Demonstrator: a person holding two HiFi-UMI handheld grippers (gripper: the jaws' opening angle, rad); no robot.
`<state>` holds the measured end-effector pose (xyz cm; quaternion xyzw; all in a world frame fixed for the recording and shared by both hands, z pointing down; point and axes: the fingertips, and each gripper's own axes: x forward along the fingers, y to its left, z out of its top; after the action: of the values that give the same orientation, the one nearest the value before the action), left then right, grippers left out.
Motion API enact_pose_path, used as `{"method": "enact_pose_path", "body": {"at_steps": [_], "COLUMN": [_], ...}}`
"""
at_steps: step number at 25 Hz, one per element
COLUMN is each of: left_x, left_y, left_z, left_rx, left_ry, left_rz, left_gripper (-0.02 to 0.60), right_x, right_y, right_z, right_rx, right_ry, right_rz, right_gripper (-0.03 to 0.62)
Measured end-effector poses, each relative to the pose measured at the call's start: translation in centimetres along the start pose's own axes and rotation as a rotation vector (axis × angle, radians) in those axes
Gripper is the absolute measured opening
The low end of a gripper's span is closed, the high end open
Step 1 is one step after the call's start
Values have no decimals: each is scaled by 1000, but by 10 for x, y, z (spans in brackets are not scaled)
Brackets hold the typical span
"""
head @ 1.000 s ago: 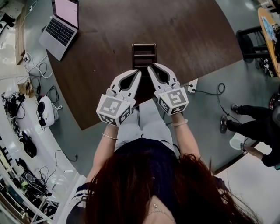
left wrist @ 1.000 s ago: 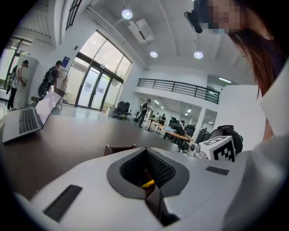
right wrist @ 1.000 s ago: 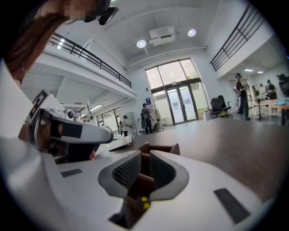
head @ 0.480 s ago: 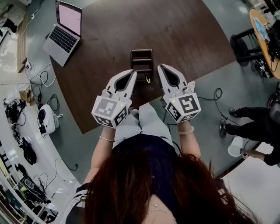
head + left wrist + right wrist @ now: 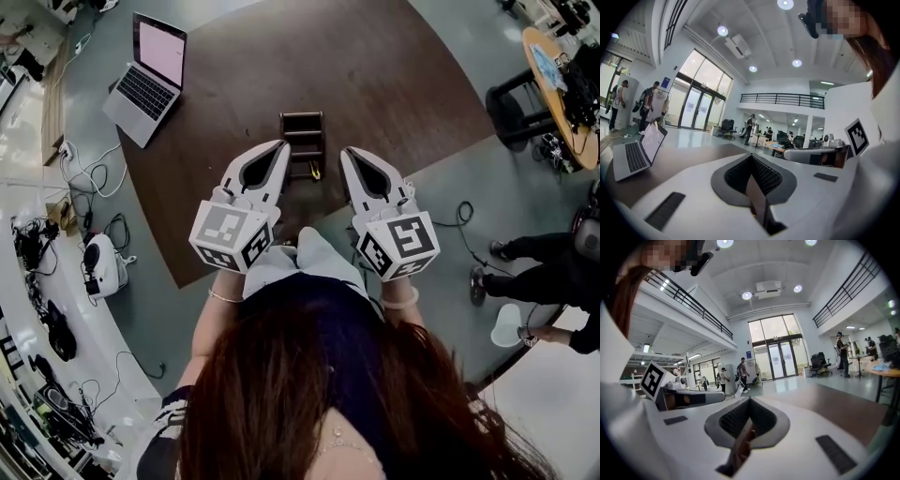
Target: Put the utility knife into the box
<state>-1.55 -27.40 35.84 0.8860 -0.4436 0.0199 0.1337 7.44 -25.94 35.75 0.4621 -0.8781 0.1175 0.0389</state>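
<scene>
Left gripper and right gripper both have their jaws pressed together with nothing between them; each gripper view shows the same, left and right. A second ago we held the two side by side over the near end of the box, covering what lay there. Now they are spread apart and drawn back toward us, and the gap between them shows the box whole. It also shows the knife, which half a second ago already lay where it lies now.

The knife is on the table, just beside the box's near right corner and outside it, between the two gripper tips. Box and knife sit close to the table's near edge. Beyond the box and to its right the brown top is open. A laptop stands well apart at the far left corner.

The box is open-topped and crossed by bars into compartments, too dark for us to tell their contents.
</scene>
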Motion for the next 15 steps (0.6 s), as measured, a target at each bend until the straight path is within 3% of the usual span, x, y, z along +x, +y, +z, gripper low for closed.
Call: {"method": "enact_pose_path", "body": {"at_steps": [15], "left_x": [-4], "left_y": [-10], "left_z": [0], "left_rx": [-3], "left_ry": [-6], "left_rz": [-23], "left_gripper": [-6], "right_x": [0], "right_y": [6], "right_z": [9], "right_rx": [-27], "right_ry": [-15], "right_rz": [9], "right_gripper": [15]}}
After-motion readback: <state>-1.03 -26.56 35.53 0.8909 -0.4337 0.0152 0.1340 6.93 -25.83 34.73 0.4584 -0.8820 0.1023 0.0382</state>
